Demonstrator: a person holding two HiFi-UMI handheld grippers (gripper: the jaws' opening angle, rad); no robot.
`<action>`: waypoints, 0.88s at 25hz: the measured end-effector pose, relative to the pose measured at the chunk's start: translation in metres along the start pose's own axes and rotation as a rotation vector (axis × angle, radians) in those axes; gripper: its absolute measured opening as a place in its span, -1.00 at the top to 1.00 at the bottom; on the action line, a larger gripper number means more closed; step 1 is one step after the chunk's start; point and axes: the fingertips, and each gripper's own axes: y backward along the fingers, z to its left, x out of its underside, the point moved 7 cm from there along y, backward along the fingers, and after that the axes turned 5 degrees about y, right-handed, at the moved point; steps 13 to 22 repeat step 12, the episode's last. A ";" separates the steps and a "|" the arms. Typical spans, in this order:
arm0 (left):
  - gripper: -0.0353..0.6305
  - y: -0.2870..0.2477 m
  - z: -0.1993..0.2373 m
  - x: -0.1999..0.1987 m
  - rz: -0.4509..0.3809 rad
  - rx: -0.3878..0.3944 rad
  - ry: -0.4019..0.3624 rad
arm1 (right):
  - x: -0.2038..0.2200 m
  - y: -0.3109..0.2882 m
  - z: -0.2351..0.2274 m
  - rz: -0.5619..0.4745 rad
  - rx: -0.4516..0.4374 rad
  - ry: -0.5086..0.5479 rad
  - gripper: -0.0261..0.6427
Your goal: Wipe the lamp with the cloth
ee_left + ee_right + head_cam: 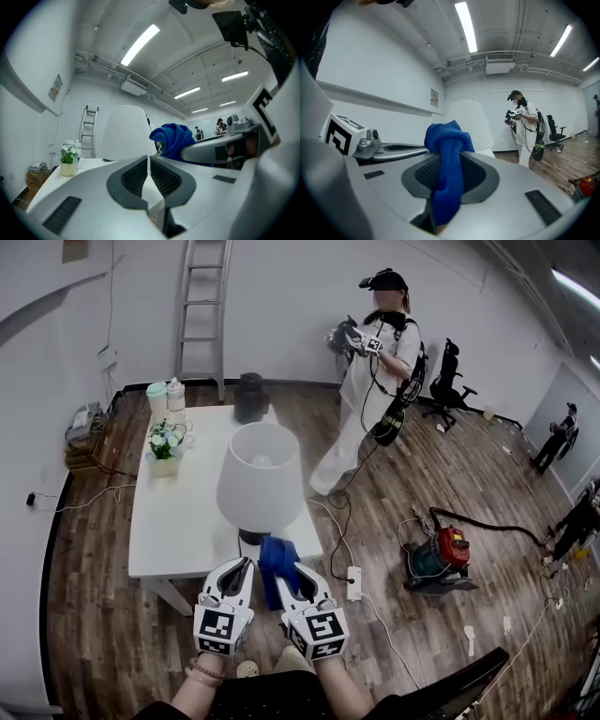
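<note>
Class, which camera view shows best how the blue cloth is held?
The right gripper view: the blue knitted cloth fills the centre, pinched between the jaws of the right gripper. The head view shows it only as a small bunch near the white lamp; the left gripper view shows just its bunched top.

Lamp base (251, 536) mostly hidden under shade (261, 474), behind cloth (277, 559); ladder (202, 306) top cut off.

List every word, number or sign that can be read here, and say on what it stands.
No text can be read.
Wall notice: too small to read.
Marker cubes: black square patterns, not letters.
Cloth: plain blue, no label showing.
</note>
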 end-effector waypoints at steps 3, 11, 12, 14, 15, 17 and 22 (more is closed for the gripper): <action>0.87 0.002 0.001 -0.003 -0.008 0.000 -0.002 | 0.002 -0.001 0.003 0.005 -0.014 -0.008 0.64; 0.87 0.004 0.003 -0.003 -0.019 0.005 0.002 | -0.002 0.002 0.010 -0.004 -0.057 0.063 0.64; 0.87 0.004 0.003 -0.002 -0.018 0.005 0.002 | -0.003 0.003 0.010 -0.008 -0.064 0.073 0.64; 0.87 0.004 0.003 -0.002 -0.018 0.005 0.002 | -0.003 0.003 0.010 -0.008 -0.064 0.073 0.64; 0.87 0.004 0.003 -0.002 -0.018 0.005 0.002 | -0.003 0.003 0.010 -0.008 -0.064 0.073 0.64; 0.87 0.004 0.003 -0.002 -0.018 0.005 0.002 | -0.003 0.003 0.010 -0.008 -0.064 0.073 0.64; 0.87 0.004 0.003 -0.002 -0.018 0.005 0.002 | -0.003 0.003 0.010 -0.008 -0.064 0.073 0.64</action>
